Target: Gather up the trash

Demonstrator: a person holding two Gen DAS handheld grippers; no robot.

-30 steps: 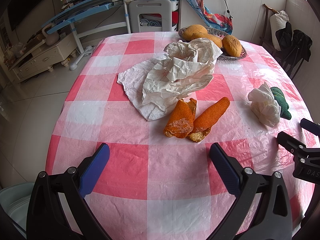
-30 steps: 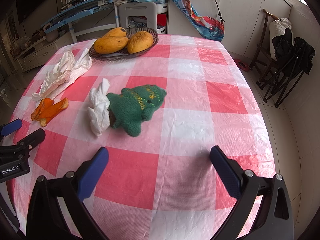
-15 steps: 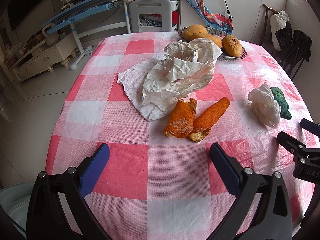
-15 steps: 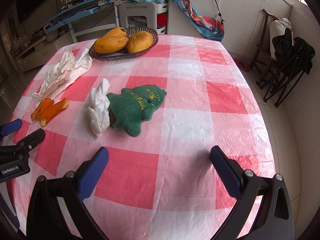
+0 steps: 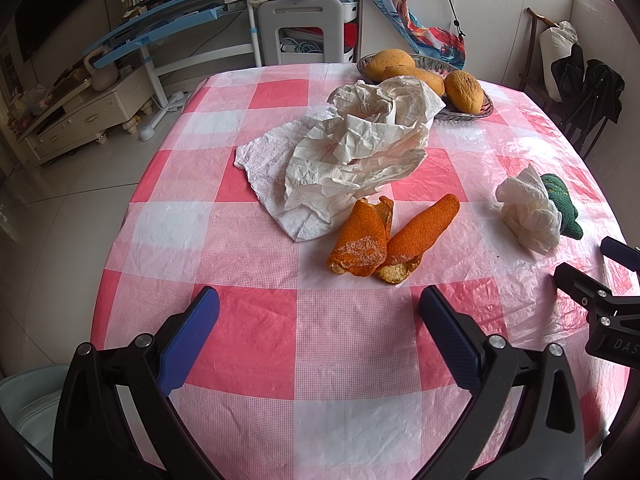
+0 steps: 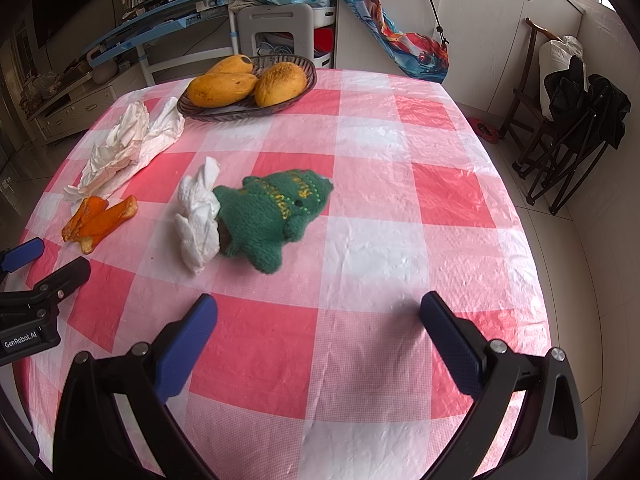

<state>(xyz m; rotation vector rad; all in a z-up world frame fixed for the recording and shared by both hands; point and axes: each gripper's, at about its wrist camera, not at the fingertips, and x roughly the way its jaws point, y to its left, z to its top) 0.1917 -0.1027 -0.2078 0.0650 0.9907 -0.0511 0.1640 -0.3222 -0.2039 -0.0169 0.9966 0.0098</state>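
**Over the checked worktop, both grippers wait with nothing collected yet**

Nearest the cameras, the left gripper and the right gripper hang low over the near edge of the worktop, each with its blue-padded fingers spread wide and holding nothing. Just ahead of the left gripper lie the orange peels, curled pieces touching one another. Beyond them, touching or nearly so, a heap of crumpled white paper sprawls across the middle. Ahead of the right gripper sits a wadded white tissue, pressed against a green knitted toy that is likely no rubbish. At the far side a woven basket holds three mangoes; part of a pale bin shows below the worktop's near left corner.

By my judgement the task is at its opening step: choosing a first piece. The next move calls for the left gripper to go forward and down so the fingers straddle the peels, then press together without scattering them. Care is needed to take the tissue alone, apart from the toy.

Against the earlier frames nothing has shifted: both grippers and every item lie as before.
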